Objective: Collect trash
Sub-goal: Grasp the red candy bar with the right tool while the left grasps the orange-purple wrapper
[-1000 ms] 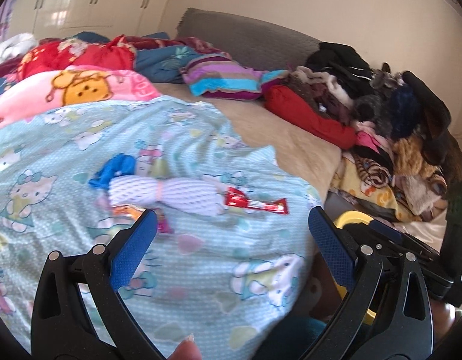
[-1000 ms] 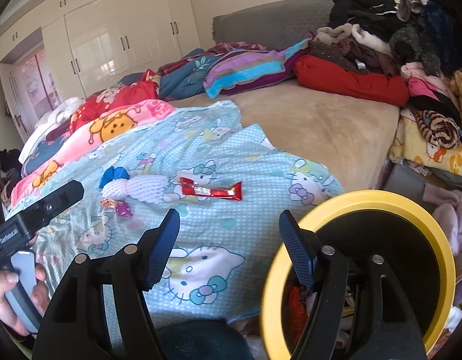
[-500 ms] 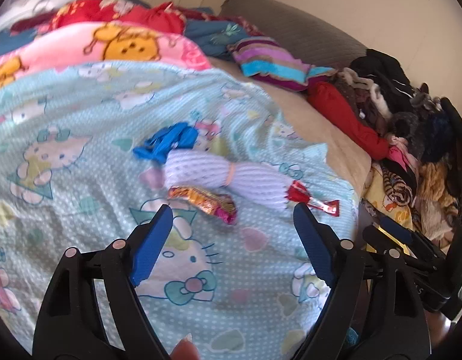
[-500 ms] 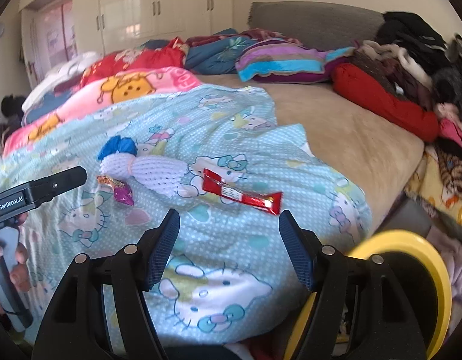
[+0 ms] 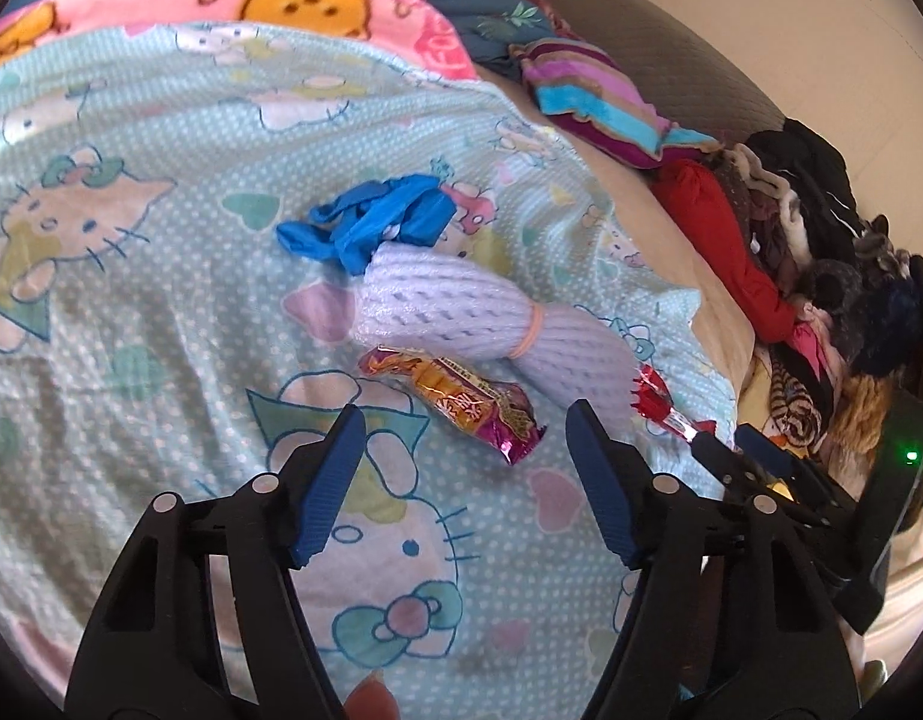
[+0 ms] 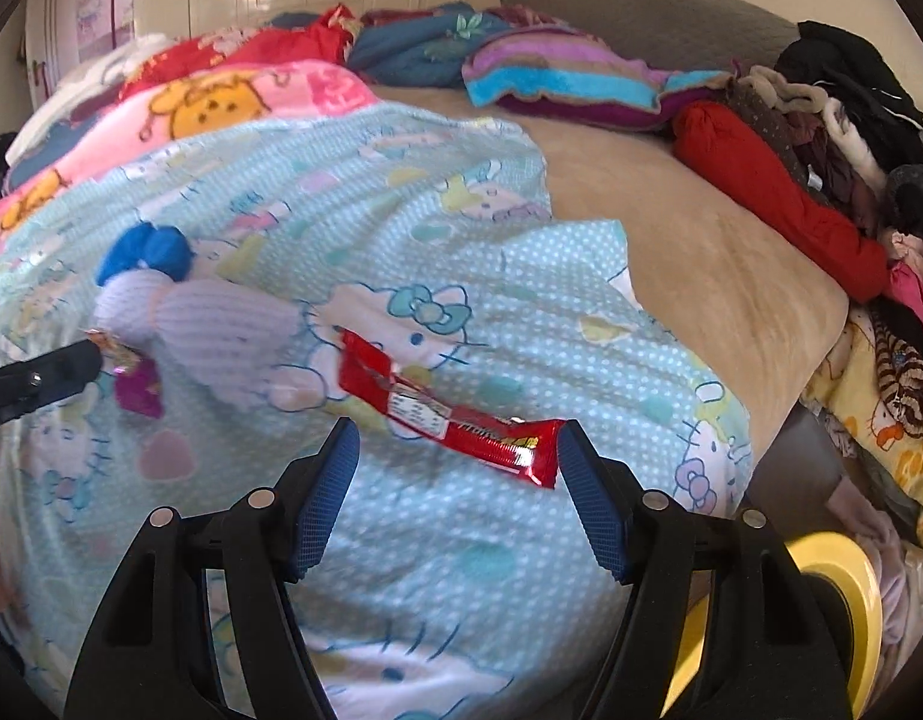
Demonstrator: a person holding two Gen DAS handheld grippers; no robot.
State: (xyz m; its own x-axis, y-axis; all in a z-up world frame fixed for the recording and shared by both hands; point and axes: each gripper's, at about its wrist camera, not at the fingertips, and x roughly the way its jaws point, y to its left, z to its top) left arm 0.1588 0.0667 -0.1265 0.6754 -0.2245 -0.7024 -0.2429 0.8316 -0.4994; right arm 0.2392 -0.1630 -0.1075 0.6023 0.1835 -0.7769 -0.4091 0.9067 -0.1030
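Both grippers tip steeply down over the pale blue cartoon-cat blanket [image 5: 161, 276] on the bed. The left gripper [image 5: 464, 420] hovers above an orange-and-purple snack wrapper [image 5: 455, 405]; its jaws have just been closing but stand apart, with the wrapper's purple end lying between the tips, untouched. The print on that wrapper is too crumpled to read.

The right gripper [image 6: 458, 435] has its jaws apart too, with the near end of a red snack wrapper [image 6: 449, 414] just between the tips, the right fingertip [image 6: 572, 450] almost at its corner; whether it touches I cannot tell. A white label with small print shows on the red wrapper, too blurred to read.

Beyond both lies a white foam net sleeve [image 5: 455, 318] cinched by a rubber band, with a crumpled blue glove [image 5: 377, 222] at its far end. A yellow-rimmed bin [image 6: 845, 606] sits low to the right of the bed.
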